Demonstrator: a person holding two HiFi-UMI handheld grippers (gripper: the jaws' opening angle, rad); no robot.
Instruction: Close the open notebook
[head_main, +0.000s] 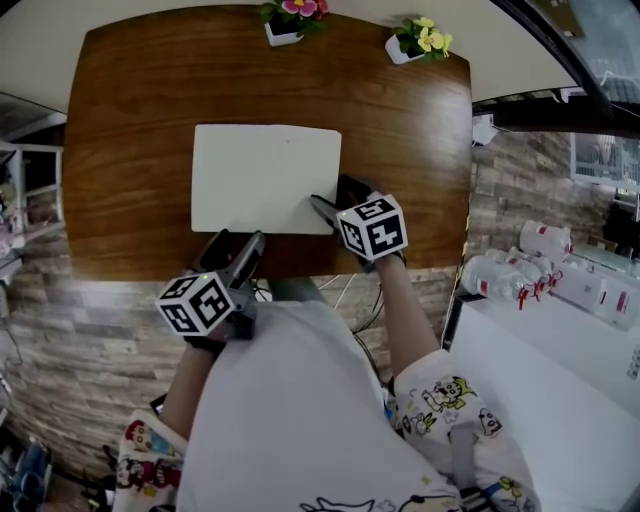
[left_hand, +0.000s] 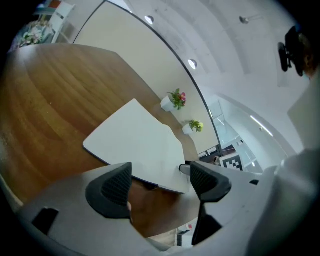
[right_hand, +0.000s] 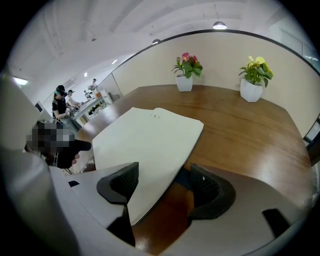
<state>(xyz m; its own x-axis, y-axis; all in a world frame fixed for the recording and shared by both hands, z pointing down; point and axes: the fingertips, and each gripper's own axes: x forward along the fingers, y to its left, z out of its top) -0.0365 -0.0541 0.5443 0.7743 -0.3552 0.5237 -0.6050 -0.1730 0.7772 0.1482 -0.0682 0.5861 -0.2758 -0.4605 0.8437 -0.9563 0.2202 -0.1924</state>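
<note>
A pink-flowered potted plant (head_main: 292, 18) and a yellow-flowered potted plant (head_main: 420, 40) are standing apart at the far edge of the wooden table (head_main: 130, 120), while white bottles (head_main: 505, 275) are clustering by a white counter (head_main: 540, 350) to the right.

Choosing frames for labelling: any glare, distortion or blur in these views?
Head view: fisheye bows the table edges; notebook sharp, evenly lit. Left gripper view: heavy barrel distortion, dark corners, jaws soft. Right gripper view: light sheen on the table between the jaws, mosaic patch at left.

head view: above, steeply down on table (head_main: 130, 100) | 2 gripper views: low, close, along jaws | all 3 share notebook (head_main: 265, 178), flowerpots (head_main: 283, 36)
</note>
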